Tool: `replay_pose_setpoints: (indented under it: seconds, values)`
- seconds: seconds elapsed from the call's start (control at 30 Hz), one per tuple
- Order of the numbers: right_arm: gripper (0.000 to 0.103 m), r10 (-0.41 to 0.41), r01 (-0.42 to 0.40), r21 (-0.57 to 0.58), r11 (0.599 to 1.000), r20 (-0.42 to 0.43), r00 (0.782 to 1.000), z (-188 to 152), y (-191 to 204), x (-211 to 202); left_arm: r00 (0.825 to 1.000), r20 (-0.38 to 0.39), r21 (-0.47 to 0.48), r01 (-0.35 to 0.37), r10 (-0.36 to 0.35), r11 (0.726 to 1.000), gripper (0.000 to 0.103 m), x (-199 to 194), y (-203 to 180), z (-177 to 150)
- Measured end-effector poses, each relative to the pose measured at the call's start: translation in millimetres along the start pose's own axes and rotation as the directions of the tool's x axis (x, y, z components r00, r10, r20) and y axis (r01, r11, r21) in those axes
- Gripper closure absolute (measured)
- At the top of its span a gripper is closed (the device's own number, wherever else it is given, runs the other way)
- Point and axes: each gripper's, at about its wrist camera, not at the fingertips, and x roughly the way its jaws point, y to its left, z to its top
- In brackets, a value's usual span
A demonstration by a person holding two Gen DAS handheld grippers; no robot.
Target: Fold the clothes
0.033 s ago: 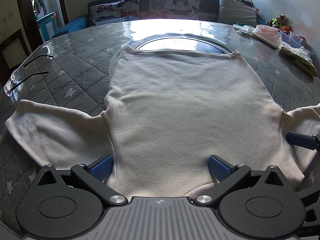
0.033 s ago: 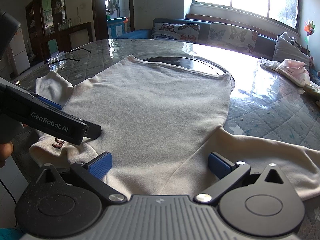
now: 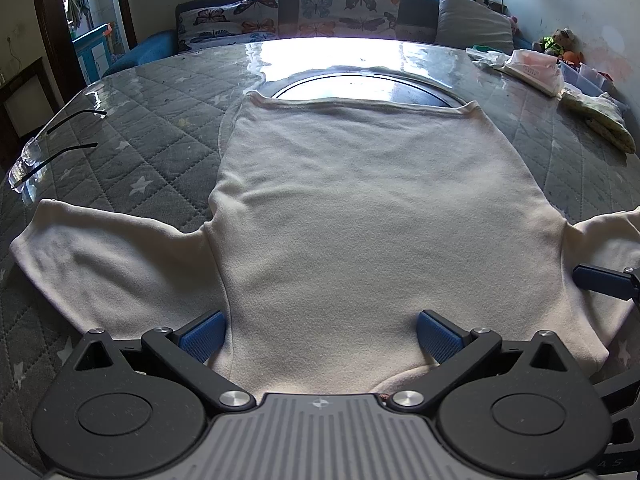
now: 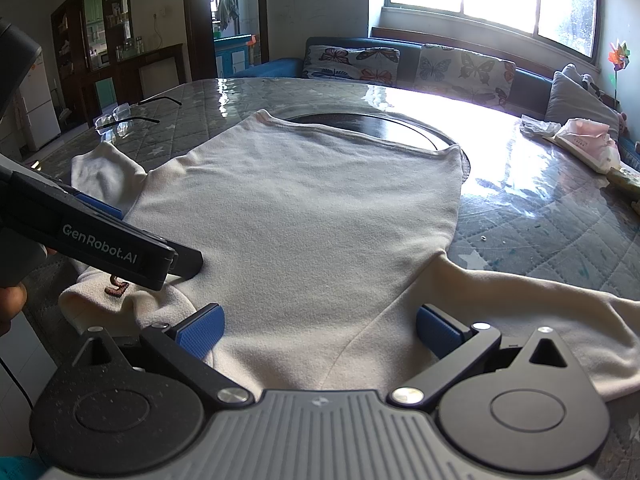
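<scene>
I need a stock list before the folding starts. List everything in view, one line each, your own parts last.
shirt: one, cream, spread flat on the table, sleeves out to both sides
table: one, grey quilted cover with stars under clear plastic
turntable: one, dark, round, at the table's middle, partly under the shirt
glasses: one pair, rimless with dark arms, at the table's left edge
tissue pack: one, pink and white, far right of the table
butterfly cushions: two, on the blue sofa behind
grey pillow: one, at the sofa's right end
left tongs: blue pads, open, over the shirt's near edge
right tongs: blue pads, open, over the shirt's near right part
</scene>
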Motion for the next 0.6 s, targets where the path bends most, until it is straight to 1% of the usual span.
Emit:
replay_pose_setpoints:
  seconds: [0.17,0.33,0.47,0.6]
  values:
    - [0.000,0.012,-0.012,0.004,1.000,-0.003,1.000,1,-4,0,1.000,0.000,0.001,0.001,-0.001,1.000,0.000,0,1,2]
    - [0.000,0.032,-0.032,0.023,0.999,0.011,0.999,0,-11,-8,1.000,-0.006,0.009,0.005,-0.005,1.000,0.000,0,1,2]
    - [0.000,0.035,-0.036,0.028,0.999,0.017,0.999,3,-19,-16,1.000,0.008,0.021,0.000,-0.001,1.000,0.000,-5,0,6]
    - [0.000,0.025,-0.026,0.050,0.998,0.029,0.999,3,-32,-27,0.999,0.036,0.048,0.013,-0.014,0.999,0.000,-14,-6,8]
